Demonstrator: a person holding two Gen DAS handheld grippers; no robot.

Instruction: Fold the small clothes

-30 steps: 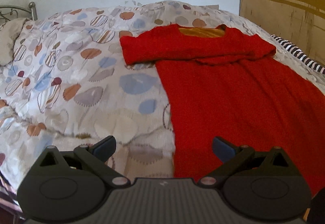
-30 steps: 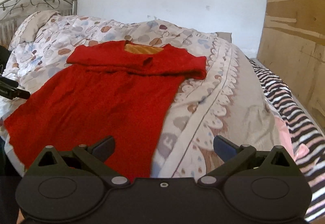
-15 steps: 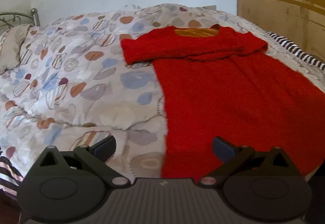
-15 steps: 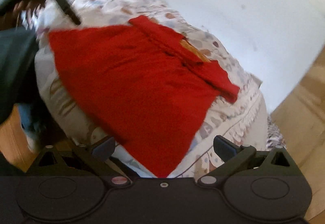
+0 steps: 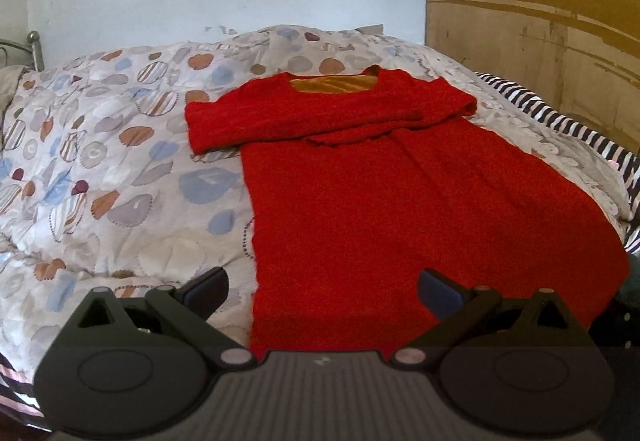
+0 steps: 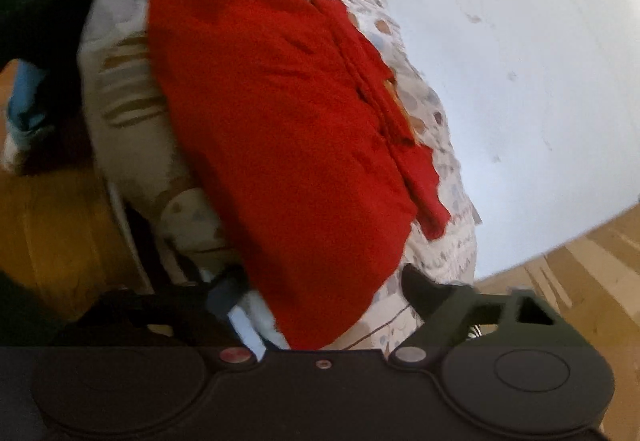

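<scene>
A red knitted dress (image 5: 400,201) lies flat on the bed, neck at the far end with an orange lining showing and both short sleeves folded across the chest. Its hem hangs over the near edge of the bed. My left gripper (image 5: 322,287) is open and empty above the hem's left corner. My right gripper (image 6: 320,289) is open and empty, rolled steeply sideways, with the hem's right corner of the dress (image 6: 288,129) between its fingers; the view is blurred.
The bed has a duvet (image 5: 112,169) printed with coloured ovals. A black-and-white striped sheet (image 5: 560,121) runs along its right side below a wooden panel (image 5: 540,21). A metal headboard post (image 5: 34,45) stands far left. The wooden floor (image 6: 52,225) shows below the bed.
My right gripper has rolled sideways and dropped toward the hem's right corner at the bed's edge. My left gripper has shifted a little but stays over the left hem corner.
</scene>
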